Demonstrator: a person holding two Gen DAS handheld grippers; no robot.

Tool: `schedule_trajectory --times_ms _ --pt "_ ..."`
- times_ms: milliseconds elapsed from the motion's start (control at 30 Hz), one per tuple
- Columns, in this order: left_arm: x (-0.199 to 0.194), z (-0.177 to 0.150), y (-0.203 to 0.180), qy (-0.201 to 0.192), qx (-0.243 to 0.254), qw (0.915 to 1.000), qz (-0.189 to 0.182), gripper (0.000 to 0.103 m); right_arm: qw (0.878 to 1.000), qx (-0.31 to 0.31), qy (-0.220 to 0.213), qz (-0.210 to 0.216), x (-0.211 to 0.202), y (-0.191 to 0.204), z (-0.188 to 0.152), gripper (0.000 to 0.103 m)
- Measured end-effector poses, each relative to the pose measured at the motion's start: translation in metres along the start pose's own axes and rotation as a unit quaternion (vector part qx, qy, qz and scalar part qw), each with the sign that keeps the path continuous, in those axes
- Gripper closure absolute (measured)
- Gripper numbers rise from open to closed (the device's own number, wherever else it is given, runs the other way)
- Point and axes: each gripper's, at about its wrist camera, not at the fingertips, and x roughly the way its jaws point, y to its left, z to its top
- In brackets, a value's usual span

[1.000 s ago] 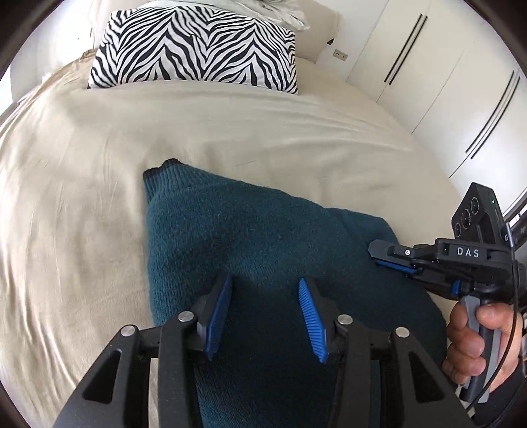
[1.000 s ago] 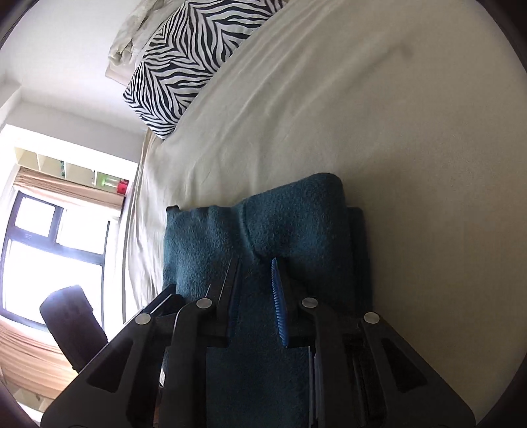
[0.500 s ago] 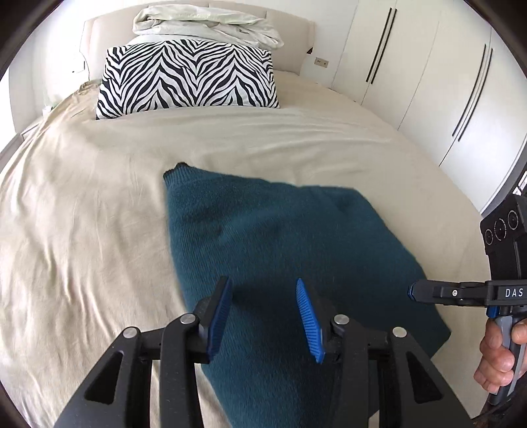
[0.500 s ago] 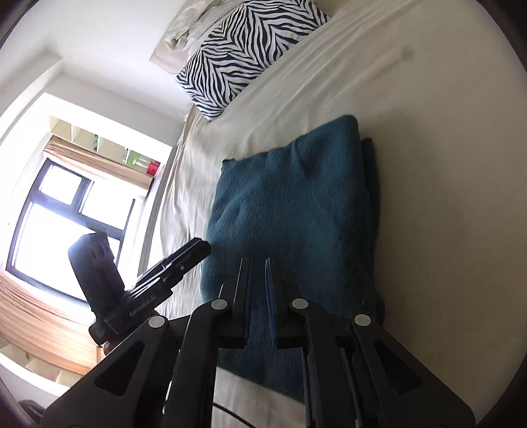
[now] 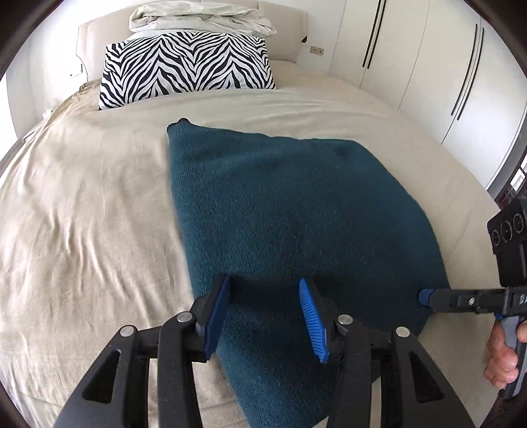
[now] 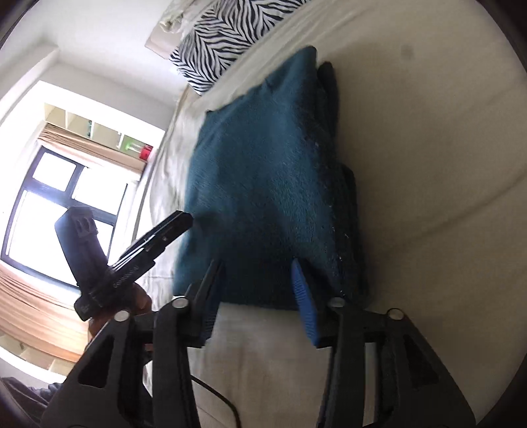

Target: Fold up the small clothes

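Left gripper [image 5: 265,311] held low, fingers [image 5: 217,312] spread wide apart, empty. Right gripper [image 6: 260,298] beside it, fingers [image 6: 304,303] also parted, empty; its hand [image 5: 502,359] wraps the handle.

A beige bed sheet [image 5: 82,204] spreads beneath and ahead of the fingers. Far beyond the fingertips a zebra-striped pillow [image 5: 186,67] stands against the headboard, a crumpled pale duvet [image 5: 197,19] atop it. White wardrobe doors [image 5: 428,59] rise off to the right.
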Motion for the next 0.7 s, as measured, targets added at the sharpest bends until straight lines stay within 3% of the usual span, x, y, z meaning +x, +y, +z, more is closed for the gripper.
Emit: schedule_trajectory --times_ms 67,133,200,267,333,433,467,633,700 --pt "-0.014 0.002 0.005 -0.004 -0.021 0.9996 -0.018 0.052 1.000 0.005 -0.008 0.009 -0.006 0.002 -0.002 0.061" --pt "-0.032 0.007 0.013 -0.034 -0.032 0.9987 -0.021 0.041 0.999 -0.006 -0.028 0.016 -0.025 0.015 0.001 0.059" --pt "-0.043 0.012 0.027 -0.059 -0.049 0.9970 -0.013 0.020 0.997 -0.026 -0.061 0.030 -0.046 0.024 0.009 0.051" --pt "-0.036 0.019 0.048 -0.047 -0.085 0.9950 -0.023 0.019 0.997 -0.017 -0.079 0.020 -0.056 0.020 0.027 0.042" --pt "-0.014 0.022 0.068 -0.008 -0.125 0.9911 -0.044 0.020 0.997 0.002 -0.073 0.007 -0.056 0.009 0.047 0.041" --pt "0.024 0.018 0.094 0.064 -0.200 0.9725 -0.101 0.022 0.998 0.046 -0.037 0.009 -0.034 -0.012 0.078 0.041" --pt "0.030 0.017 0.097 0.070 -0.216 0.9669 -0.116 0.023 0.998 0.060 -0.026 0.010 -0.025 -0.018 0.084 0.041" --pt "0.043 0.031 0.091 0.081 -0.215 0.9646 -0.129 0.023 0.995 0.089 -0.001 0.032 0.009 -0.042 0.102 0.042" --pt "0.051 0.036 0.086 0.094 -0.215 0.9632 -0.132 0.029 0.996 0.080 0.008 0.029 0.020 -0.034 0.109 0.042"
